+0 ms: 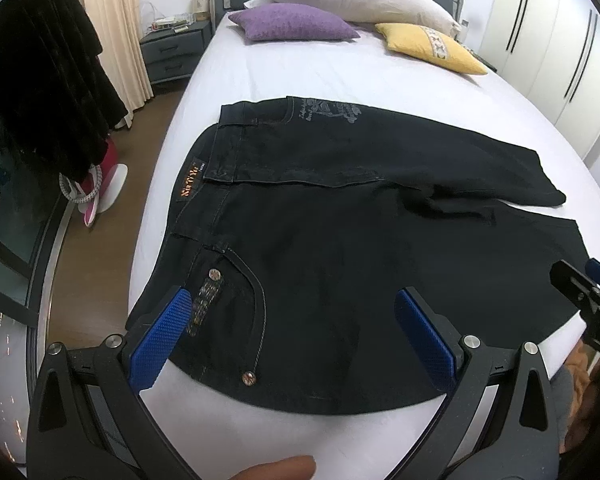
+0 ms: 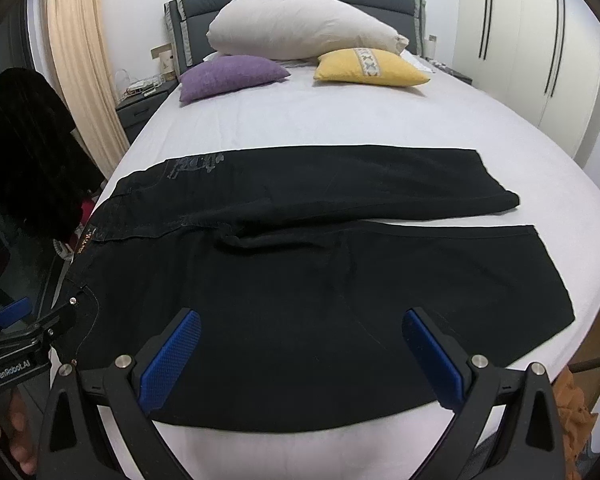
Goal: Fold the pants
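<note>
Two grippers hang over the near edge of the bed (image 2: pixel 340 120), and both are wide open with nothing held. The left gripper (image 1: pixel 292 336) and the right gripper (image 2: pixel 300 356) have bumpy blue pads on black fingers. Black pants (image 1: pixel 340 248) lie flat on the smooth white sheet, waist to the left, legs to the right. They are thick jeans cloth with shiny round studs (image 1: pixel 214 274) by a curved pocket. Soft purple (image 2: pixel 232 76) and yellow pillows (image 2: pixel 370 66) sit far back.

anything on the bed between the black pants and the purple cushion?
Nothing: only bare white sheet lies between the black denim pants and the purple cushion, clearest in the right wrist view.
</note>
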Motion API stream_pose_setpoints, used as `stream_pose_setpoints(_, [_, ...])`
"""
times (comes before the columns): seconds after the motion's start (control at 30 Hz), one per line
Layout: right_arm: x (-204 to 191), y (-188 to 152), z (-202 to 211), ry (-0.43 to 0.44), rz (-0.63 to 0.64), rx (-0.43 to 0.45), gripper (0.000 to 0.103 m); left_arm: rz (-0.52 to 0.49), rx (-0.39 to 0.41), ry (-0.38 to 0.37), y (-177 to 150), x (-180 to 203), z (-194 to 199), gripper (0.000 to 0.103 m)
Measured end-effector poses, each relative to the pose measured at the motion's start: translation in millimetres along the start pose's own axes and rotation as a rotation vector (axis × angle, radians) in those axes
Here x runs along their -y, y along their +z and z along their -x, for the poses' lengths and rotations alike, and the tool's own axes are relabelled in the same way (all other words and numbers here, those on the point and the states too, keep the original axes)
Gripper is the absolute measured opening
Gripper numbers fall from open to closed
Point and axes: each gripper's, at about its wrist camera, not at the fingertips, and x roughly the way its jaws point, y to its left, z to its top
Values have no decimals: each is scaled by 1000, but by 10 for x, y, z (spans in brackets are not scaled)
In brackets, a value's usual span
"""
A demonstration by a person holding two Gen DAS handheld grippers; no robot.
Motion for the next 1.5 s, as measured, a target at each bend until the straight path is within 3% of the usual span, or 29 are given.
stream_pose_setpoints(0.13, [9, 127, -98, 63, 17, -4, 103, -69, -29, -10, 102, -35, -198, 103])
stream_pose_setpoints(0.23, [1, 285, -176, 125, 48, 9, 103, -120, -31, -120, 225, -52, -356, 103])
stream_pose_setpoints(0.3, [4, 402, -244, 153, 81, 23, 103, -137, -108, -128, 319, -67, -513, 103])
stream_pose_setpoints(0.37, [26, 530, -328, 186, 104, 30, 103, -133, -132, -152, 499, -136, -651, 103])
stream_pose_setpoints(0.53, [179, 826, -610, 293, 133, 21, 103, -284, -32, -148, 1293, -221, -935, 103])
stream_pose_setpoints(0.6, [222, 915, -747, 335, 157, 9, 99, -355, -27, -166, 1622, -240, -1132, 103])
stream_pose_setpoints(0.67, [247, 972, -871, 399, 185, -17, 90, -430, -57, -204, 1985, -233, -1419, 103])
stream_pose_setpoints(0.8, [229, 1079, -1072, 491, 244, -44, 89, -557, -141, -245, 2506, -203, -2010, 103])
stream_pose_setpoints(0.93, [195, 1131, -1237, 548, 287, -68, 88, -572, -230, -303, 2795, -249, -2478, 103])
stream_pose_setpoints(1.1, [152, 1218, -1464, 601, 326, -98, 83, -554, -365, -380, 2900, -314, -2994, 103])
stream_pose_setpoints(1.23, [112, 1294, -1590, 625, 345, -112, 77, -583, -401, -395, 2867, -296, -3158, 92])
stream_pose_setpoints(1.3, [78, 1344, -1636, 623, 361, -117, 75, -589, -390, -395, 2880, -303, -3152, 80])
stream_pose_setpoints(1.33, [60, 1381, -1658, 626, 369, -119, 74, -578, -385, -397, 2903, -330, -3130, 66])
stream_pose_setpoints(1.37, [39, 1411, -1674, 630, 377, -118, 73, -561, -382, -406, 2936, -363, -3112, 45])
stream_pose_setpoints(1.4, [15, 1452, -1697, 632, 389, -119, 73, -541, -382, -420, 2962, -400, -3091, 32])
stream_pose_setpoints(1.5, [-83, 1604, -1782, 625, 452, -122, 69, -531, -377, -420, 2985, -497, -2933, 18])
